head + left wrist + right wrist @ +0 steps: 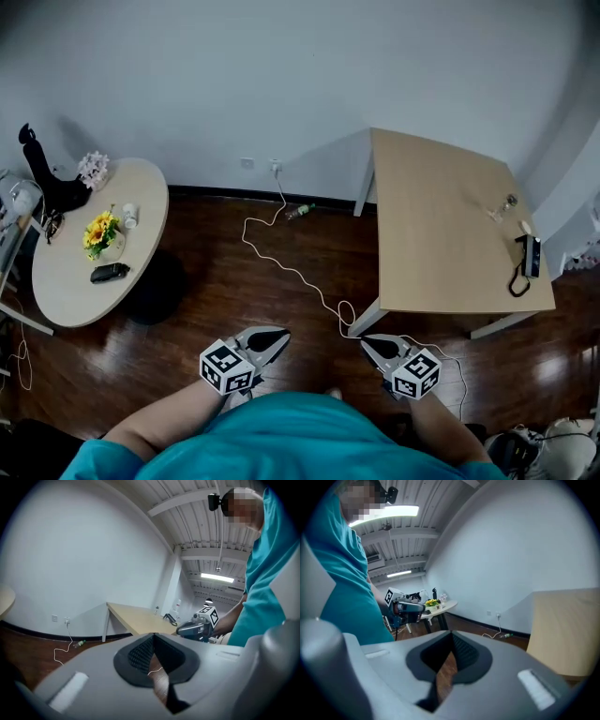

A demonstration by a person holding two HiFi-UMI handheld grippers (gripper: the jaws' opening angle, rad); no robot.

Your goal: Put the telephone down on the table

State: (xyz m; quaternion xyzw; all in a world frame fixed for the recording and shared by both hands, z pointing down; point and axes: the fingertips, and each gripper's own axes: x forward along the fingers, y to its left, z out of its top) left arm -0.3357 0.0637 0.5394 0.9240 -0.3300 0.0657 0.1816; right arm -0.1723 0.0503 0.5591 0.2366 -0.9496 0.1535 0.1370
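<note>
Jaws: left gripper [276,336] and right gripper [368,343] both closed together, holding nothing.
Telephone [530,257]: on table [431,225], at its right edge, well apart from me.
Risk: I trip on floor cable [291,272], or knock telephone off that edge.

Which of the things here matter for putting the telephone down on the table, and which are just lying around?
For the job: telephone, wooden table, left claw, right claw.
Just lying about: round table, flowers, white cable, glass.
</note>
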